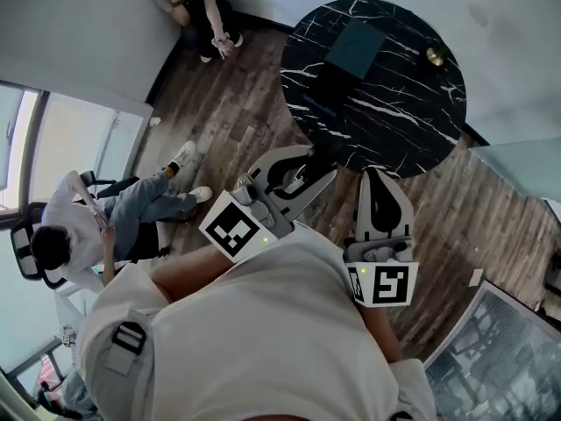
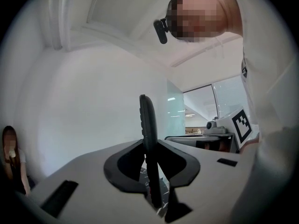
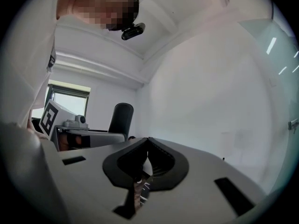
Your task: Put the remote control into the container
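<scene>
A dark teal square container (image 1: 355, 49) lies on the round black marble table (image 1: 412, 121). My left gripper (image 1: 314, 172) is at the table's near edge, shut on the black remote control (image 1: 324, 150). In the left gripper view, the remote control (image 2: 148, 125) stands upright on edge, pinched between the pads of that gripper (image 2: 149, 148), with its top end sticking well above them. My right gripper (image 1: 377, 176) hovers beside it over the wooden floor. Its jaws (image 3: 148, 143) meet at the tips with nothing between them.
A small gold object (image 1: 436, 56) sits at the table's far right. One person (image 1: 96, 231) is seated on a chair at the left, and another person (image 1: 200, 11) is by the far wall. Glass panels line the left and right sides.
</scene>
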Demonstrator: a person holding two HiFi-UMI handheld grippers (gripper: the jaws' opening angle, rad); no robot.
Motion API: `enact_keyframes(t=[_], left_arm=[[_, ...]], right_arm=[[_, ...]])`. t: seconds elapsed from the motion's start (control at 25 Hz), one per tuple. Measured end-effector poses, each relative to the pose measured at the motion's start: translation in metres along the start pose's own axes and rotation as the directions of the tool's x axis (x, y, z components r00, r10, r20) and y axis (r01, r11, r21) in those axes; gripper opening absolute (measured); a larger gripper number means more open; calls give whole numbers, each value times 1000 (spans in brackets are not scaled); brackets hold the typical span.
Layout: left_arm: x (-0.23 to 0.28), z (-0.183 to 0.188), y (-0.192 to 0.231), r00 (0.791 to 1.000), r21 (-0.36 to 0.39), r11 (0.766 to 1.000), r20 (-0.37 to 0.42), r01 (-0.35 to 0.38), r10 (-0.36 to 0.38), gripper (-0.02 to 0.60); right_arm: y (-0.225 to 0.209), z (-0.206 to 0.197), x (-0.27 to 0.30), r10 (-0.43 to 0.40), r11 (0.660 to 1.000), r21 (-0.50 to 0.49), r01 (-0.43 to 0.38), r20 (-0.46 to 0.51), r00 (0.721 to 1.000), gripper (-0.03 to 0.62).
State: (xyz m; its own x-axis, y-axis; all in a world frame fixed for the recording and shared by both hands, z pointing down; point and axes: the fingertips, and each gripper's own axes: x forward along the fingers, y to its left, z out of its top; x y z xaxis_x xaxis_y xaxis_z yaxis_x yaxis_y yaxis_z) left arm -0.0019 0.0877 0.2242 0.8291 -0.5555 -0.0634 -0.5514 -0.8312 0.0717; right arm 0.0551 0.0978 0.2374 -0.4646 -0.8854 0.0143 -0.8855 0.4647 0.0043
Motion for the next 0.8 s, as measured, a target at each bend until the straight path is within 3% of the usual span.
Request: enact_keyframes(t=[0.44,0.8], left_arm=[[54,0,107,999,-1,999,-26,42,-42,80],[81,-20,137,994,8,997,-71,78,-77,80]], right_arm=[[-40,0,109,-46,999,4,46,-9,999,11],[-66,-22,137,-89,996,17,90,-40,995,11]])
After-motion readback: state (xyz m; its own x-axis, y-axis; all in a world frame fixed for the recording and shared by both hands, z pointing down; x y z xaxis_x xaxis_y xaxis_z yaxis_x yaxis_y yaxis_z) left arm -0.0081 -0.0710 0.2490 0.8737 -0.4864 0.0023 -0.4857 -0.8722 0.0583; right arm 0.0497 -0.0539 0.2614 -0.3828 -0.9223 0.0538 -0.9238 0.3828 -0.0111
